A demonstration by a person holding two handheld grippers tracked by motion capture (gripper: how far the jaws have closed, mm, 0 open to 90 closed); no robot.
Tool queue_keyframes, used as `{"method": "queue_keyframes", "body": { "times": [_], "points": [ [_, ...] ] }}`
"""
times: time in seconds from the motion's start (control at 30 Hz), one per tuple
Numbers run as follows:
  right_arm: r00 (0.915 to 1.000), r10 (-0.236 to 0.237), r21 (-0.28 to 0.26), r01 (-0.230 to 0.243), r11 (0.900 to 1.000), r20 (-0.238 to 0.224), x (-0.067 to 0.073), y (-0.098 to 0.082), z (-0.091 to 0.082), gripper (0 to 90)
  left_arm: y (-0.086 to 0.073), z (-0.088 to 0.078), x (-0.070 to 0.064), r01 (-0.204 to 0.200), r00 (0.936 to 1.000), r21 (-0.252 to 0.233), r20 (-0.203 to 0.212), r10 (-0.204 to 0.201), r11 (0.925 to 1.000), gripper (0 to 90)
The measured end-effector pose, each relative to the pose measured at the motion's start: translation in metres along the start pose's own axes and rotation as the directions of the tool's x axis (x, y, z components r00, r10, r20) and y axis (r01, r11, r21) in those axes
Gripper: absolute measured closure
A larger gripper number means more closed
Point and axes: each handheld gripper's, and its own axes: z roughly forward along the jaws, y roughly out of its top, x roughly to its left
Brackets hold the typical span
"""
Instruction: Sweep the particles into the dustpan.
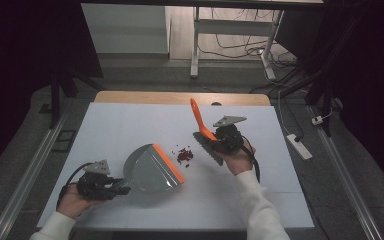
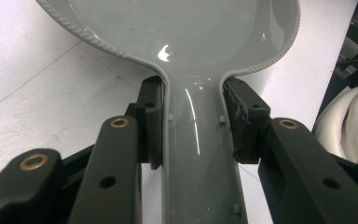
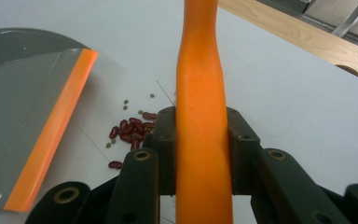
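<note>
L hand (image 1: 72, 200): low at near-left of bench (image 1: 130, 120), palm up, forearm in from bottom edge.
L claw (image 1: 122, 190): lay level, pointed right, clamped on grey dustpan (image 1: 152, 170) handle.
Dustpan: flat on bench, orange lip toward beans (image 1: 184, 156).
Beans: small red pile just beside lip, betw. pan & brush.
R hand (image 1: 237, 159): farther back, raised, wrist cocked.
R claw (image 1: 215, 137): gripped orange brush (image 1: 200, 122) handle; bristles on bench, handle tilted up & away.
</note>
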Motion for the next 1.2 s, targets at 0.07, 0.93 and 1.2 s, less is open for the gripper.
{"method": "queue_keyframes", "body": {
  "times": [0.07,0.93,1.2],
  "points": [
    [1.0,-0.003,0.004,0.003,1.0,-0.001,0.0,0.001,0.004,70.1,0.001,0.001,0.0,0.003,1.0,0.001,0.002,-0.003,1.0,61.5],
    [0.9995,-0.032,0.111,0.032,0.993,-0.004,0.005,0.017,0.064,70.1,0.006,0.015,0.006,0.031,0.999,0.051,0.03,-0.032,0.9982,61.5],
    [0.9989,-0.044,0.128,0.041,0.991,0.015,0.0,0.02,0.072,70.2,0.005,0.019,0.009,0.038,0.9986,0.065,0.034,-0.04,0.9971,61.5]
  ]
}}
